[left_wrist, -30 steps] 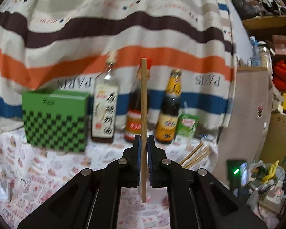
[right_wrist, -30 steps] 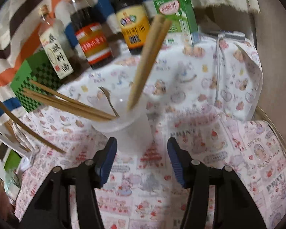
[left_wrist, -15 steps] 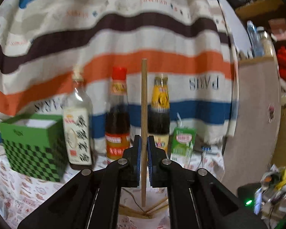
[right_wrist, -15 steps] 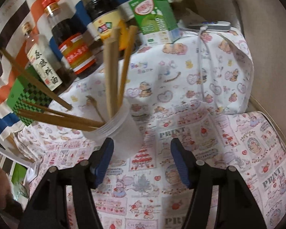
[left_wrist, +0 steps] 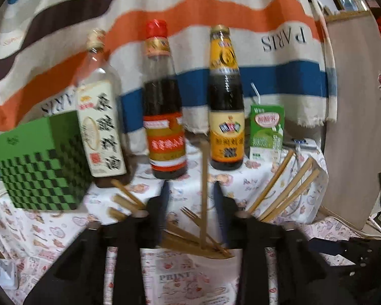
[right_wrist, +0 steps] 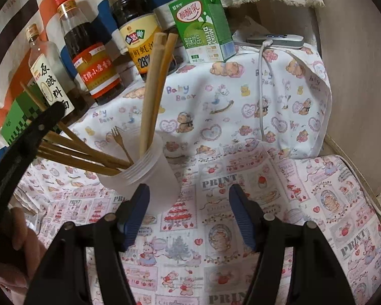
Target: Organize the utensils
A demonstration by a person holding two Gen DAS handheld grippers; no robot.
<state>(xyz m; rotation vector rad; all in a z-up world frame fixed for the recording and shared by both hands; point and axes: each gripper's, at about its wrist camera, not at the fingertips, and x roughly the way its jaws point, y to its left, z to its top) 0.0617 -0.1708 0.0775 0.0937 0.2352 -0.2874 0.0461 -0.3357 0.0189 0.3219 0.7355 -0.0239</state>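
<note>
Wooden chopstick (left_wrist: 204, 193), pinched upright between the pressed-together fingers half a second ago, now stands free between the spread fingers of the left gripper (left_wrist: 190, 203), its lower end down among the others in the frosted plastic cup (right_wrist: 149, 178); the left view is motion-blurred and sits lower than before, right over the cup's mouth. Nothing is gripped by the left gripper now. The right gripper (right_wrist: 188, 213) is also spread wide and holds nothing, its left blue pad (right_wrist: 134, 213) just beside the cup's wall; whether it touches cannot be told. Only the right view shows the cup's whole body on the printed cloth (right_wrist: 241, 178), with two chopsticks (right_wrist: 155, 89) rising steeply, a small wooden fork (right_wrist: 120, 139) and a fan of chopsticks leaning out to the left under the left gripper's black arm. The left view alone shows further chopsticks (left_wrist: 284, 190) splayed to the right. Behind stand three sauce bottles (left_wrist: 163, 117), a green milk carton (right_wrist: 205, 28), a green checkered box (left_wrist: 40, 162) and the striped curtain (left_wrist: 216, 12).
</note>
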